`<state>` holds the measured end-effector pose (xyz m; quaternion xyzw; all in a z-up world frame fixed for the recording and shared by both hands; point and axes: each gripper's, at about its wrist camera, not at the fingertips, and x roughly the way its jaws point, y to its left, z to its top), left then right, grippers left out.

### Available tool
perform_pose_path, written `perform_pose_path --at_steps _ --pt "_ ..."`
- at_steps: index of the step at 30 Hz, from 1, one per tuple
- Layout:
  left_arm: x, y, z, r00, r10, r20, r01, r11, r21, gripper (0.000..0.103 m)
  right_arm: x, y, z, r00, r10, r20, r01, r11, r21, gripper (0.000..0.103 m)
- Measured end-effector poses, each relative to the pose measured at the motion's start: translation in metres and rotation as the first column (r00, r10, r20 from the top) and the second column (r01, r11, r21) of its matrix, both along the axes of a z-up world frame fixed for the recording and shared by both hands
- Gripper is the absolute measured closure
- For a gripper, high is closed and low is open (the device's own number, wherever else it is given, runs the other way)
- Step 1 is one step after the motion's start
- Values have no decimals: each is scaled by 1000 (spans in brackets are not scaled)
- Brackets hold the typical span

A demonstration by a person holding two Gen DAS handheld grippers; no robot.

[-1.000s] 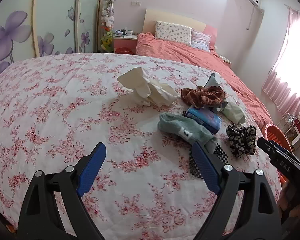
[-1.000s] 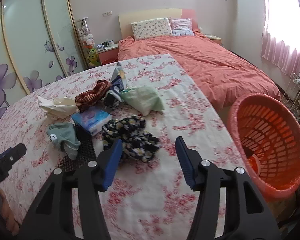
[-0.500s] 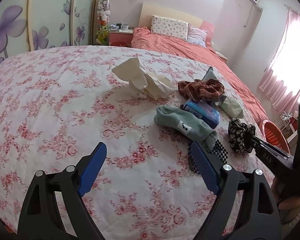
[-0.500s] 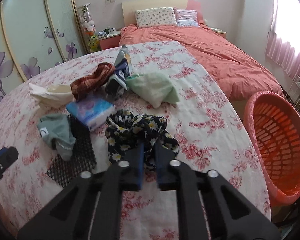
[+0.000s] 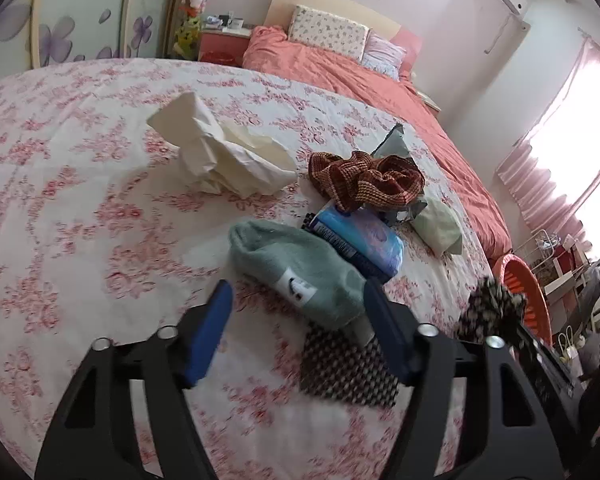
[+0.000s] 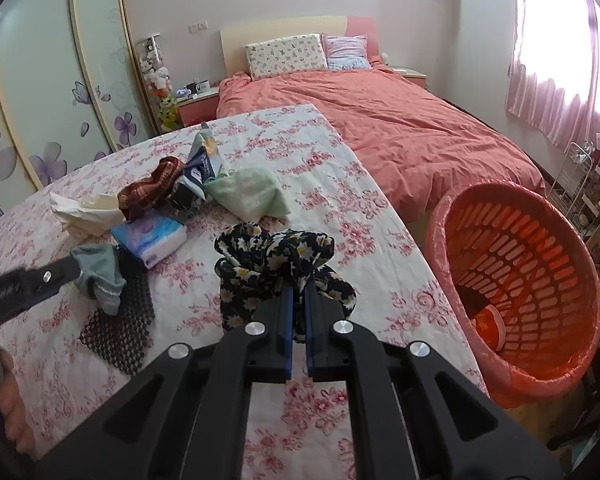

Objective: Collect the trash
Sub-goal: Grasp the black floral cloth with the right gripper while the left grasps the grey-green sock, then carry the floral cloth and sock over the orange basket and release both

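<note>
Holding pattern, left hand-held gripper (image 5: 296, 328): fingers spread wide, empty, hovering low over the teal sock (image 5: 296, 268) at the near edge of the pile.
Crumpled tissue paper (image 5: 224, 160): farthest left on the floral worktop (image 5: 80, 208), apart from the other items.
Middle pile: brown knit scrunchie (image 5: 366, 180), blue tissue pack (image 5: 360, 236), pale green pouch (image 5: 440, 226) and a black mesh mat (image 5: 346, 368) partly under the sock.
Right hand-held gripper (image 6: 297, 320): pinched narrow on the black floral cloth (image 6: 276, 264), which looks lifted off the worktop, though the fisheye makes that hard to confirm.
Orange laundry basket (image 6: 516, 280): beside the worktop's right edge, lined with a pink bag, something already lying at its bottom.
Doing the step well: carry the cloth right, clear the basket rim before releasing, and keep the dangling folds from catching on the rim.
Seen only from the right wrist: the basket's interior and the grip itself.
Seen only from the left wrist: the sock's white label and the tissue paper's full shape.
</note>
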<state>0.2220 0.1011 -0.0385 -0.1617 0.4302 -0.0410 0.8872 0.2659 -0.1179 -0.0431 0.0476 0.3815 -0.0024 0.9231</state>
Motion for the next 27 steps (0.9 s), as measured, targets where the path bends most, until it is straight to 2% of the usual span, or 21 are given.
perform_pose_path --at_steps 1,3,4,6,8,18,27 --pt "3 -3 -2 1000 -2 -7 2 1000 4 48 -1 -1 -1 1000 0 -2 0 1000 0 97" --pt "7 -8 -5 1000 -6 -19 6 1000 24 66 -2 -3 -2 1000 -1 -5 1 1000 1 97" --pt "8 -11 -7 1000 -8 -23 9 999 34 71 -3 -5 -2 1000 -2 -5 2 1000 2 97" --pt "6 -13 -7 1000 -15 -20 16 999 42 91 -5 -7 -2 1000 -4 -5 4 1000 4 97" --pt "3 -13 -4 1000 -24 -2 24 998 50 96 -8 -9 0 1000 -7 2 7 1000 4 97" --pt "-17 -13 28 994 -46 103 37 995 94 98 -26 -19 21 998 -27 59 26 1000 10 97" --pt "-30 -33 53 984 -87 158 71 992 103 98 -45 -28 36 994 -45 101 45 999 6 97"
